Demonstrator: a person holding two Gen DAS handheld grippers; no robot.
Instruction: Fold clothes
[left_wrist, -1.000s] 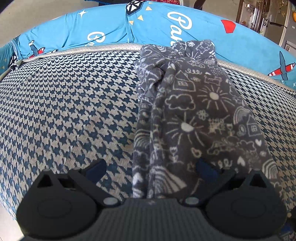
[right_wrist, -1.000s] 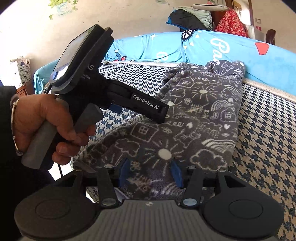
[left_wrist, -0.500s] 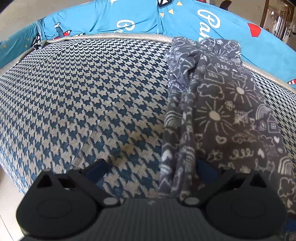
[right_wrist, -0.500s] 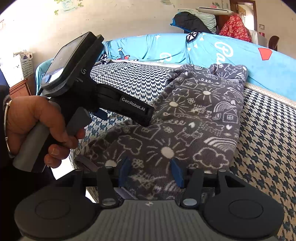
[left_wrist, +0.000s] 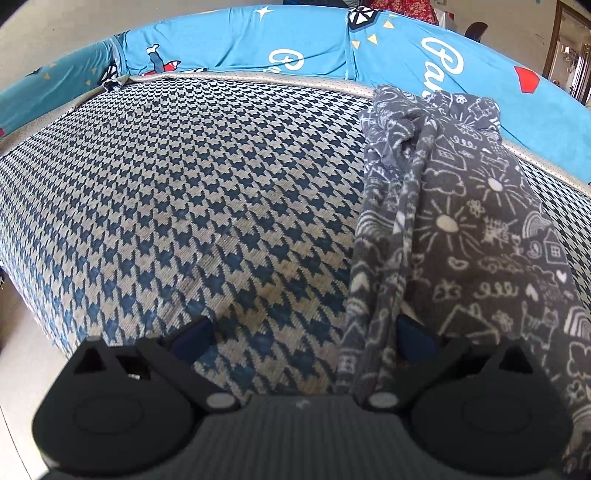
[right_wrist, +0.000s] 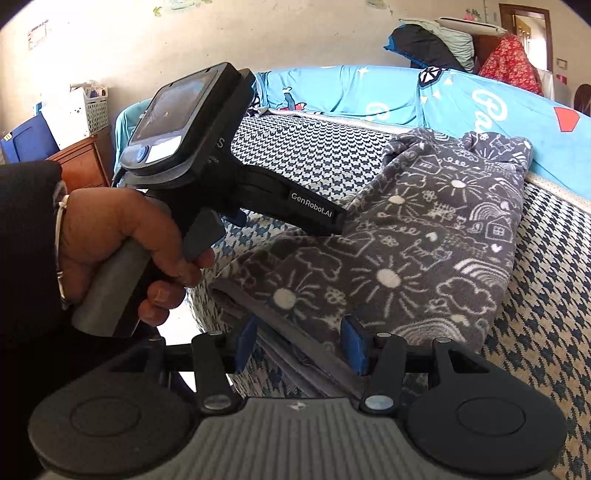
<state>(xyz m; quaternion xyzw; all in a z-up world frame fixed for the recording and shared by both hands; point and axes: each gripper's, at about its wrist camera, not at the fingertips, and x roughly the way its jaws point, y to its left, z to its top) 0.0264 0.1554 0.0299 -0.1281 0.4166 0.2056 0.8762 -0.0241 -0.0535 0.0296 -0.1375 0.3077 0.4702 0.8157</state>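
A grey fleece garment (left_wrist: 461, 229) with white doodle print lies lengthwise on the houndstooth cushion (left_wrist: 207, 192). My left gripper (left_wrist: 303, 338) is open and low over the cushion. The garment's bunched left edge lies just inside the right fingertip (left_wrist: 413, 338). In the right wrist view the same garment (right_wrist: 417, 240) stretches away from me. My right gripper (right_wrist: 300, 345) is open, and the near hem runs across the gap between its blue pads. A hand (right_wrist: 122, 236) holds the left gripper's handle, whose front end rests over the garment's left side.
Blue printed cushions (left_wrist: 295, 48) line the back of the seat. The cushion's front edge drops to the floor (left_wrist: 22, 332) on the left. A wooden cabinet (right_wrist: 81, 162) with a white basket stands to the left, and piled clothes (right_wrist: 461, 40) sit behind the sofa.
The left wrist view has swung left, so the garment now sits further right in it. In the right wrist view the near hem has come into sight between the pads.
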